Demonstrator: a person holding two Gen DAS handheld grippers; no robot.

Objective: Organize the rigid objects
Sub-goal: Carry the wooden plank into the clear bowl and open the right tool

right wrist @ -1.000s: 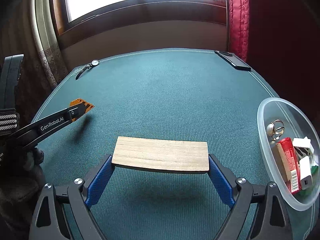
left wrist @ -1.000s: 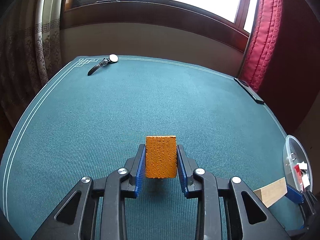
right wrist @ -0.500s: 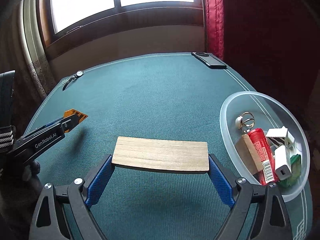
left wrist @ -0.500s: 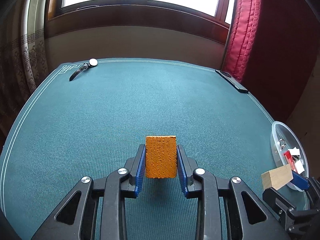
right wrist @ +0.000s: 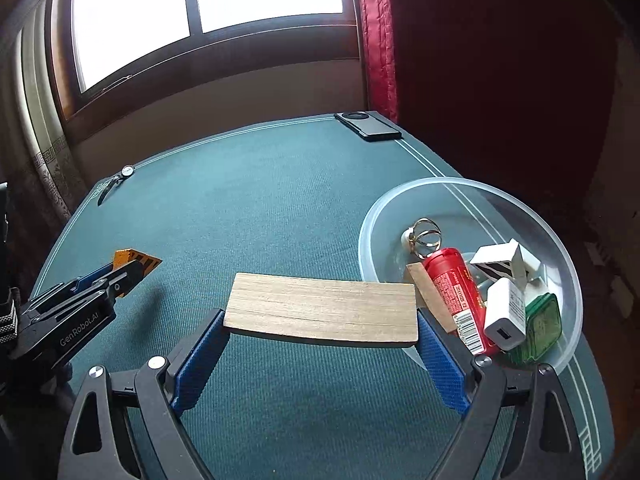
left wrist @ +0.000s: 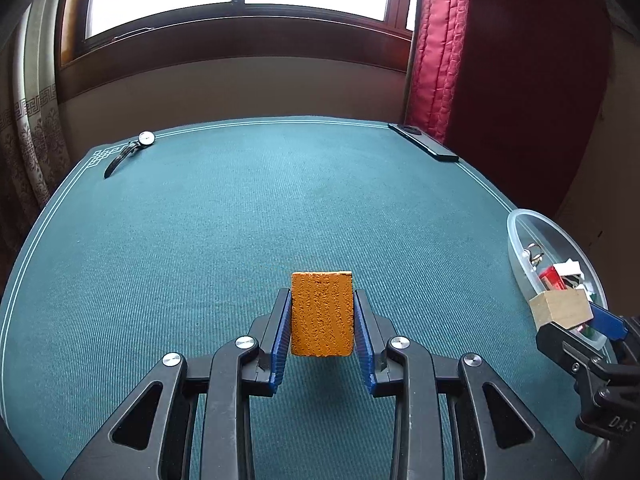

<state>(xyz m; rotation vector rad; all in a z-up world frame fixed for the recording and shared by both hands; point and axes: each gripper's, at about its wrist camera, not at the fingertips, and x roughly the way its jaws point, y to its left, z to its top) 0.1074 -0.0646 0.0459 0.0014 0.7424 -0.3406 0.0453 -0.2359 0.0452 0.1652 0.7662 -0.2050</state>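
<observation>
While our left gripper (left wrist: 322, 318) clamps the rough orange rectangular block (left wrist: 322, 314) upright between its blue pads, we hold it above the near middle of the green felt tabletop (left wrist: 240, 220). Our right gripper (right wrist: 322, 322) is closed on the ends of the pale flat wooden plank (right wrist: 322, 306), carried level above the cloth, its right end just beside the near-left rim of the clear round plastic bowl (right wrist: 552, 240) (whether it touches the rim, we cannot tell). The bowl sits at the right edge of the tabletop and holds a red cylindrical tube (right wrist: 456, 296), a white charger plug (right wrist: 505, 314), a green lidded box (right wrist: 540, 328), a metal ring (right wrist: 426, 238) and a small wooden wedge (right wrist: 428, 294). A black-strapped wristwatch (left wrist: 128, 152) lies in the far left corner, and a dark flat phone (right wrist: 368, 126) lies along the far right edge. Between those edges the whole middle of the cloth lies open to us.
</observation>
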